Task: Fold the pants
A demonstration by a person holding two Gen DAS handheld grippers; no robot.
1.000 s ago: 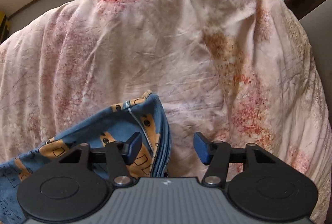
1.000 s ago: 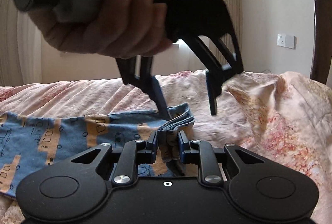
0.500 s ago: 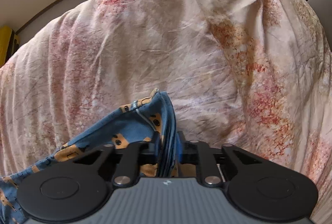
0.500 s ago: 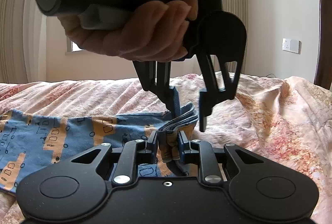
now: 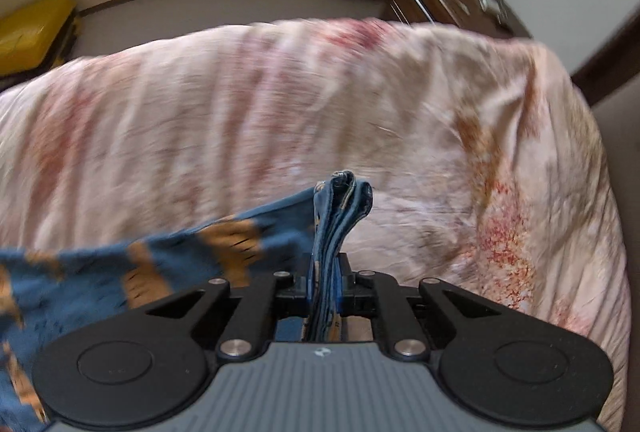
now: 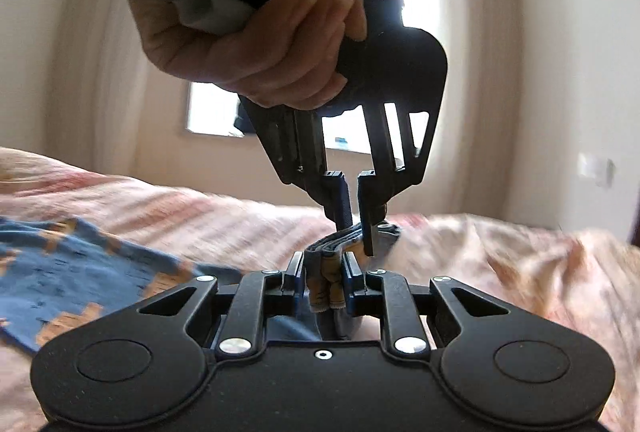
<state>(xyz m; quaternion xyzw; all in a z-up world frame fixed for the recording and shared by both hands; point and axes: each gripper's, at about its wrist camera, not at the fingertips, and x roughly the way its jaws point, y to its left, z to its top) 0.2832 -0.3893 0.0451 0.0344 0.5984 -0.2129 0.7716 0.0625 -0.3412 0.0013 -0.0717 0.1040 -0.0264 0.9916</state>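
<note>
Stretching across a pink floral bedspread (image 5: pixel 360 103) below a bright window (image 6: pixel 212 111), the blue pants (image 5: pixel 188 264) sit bunched, clamped in left gripper (image 5: pixel 325 284) and right gripper (image 6: pixel 323 284) alike.

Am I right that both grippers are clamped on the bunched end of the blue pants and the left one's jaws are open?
Not quite. The left gripper has its jaws shut on the pants, as the left wrist view shows. The right gripper is likewise clamped on the same bunched end, over the bedspread.
</note>
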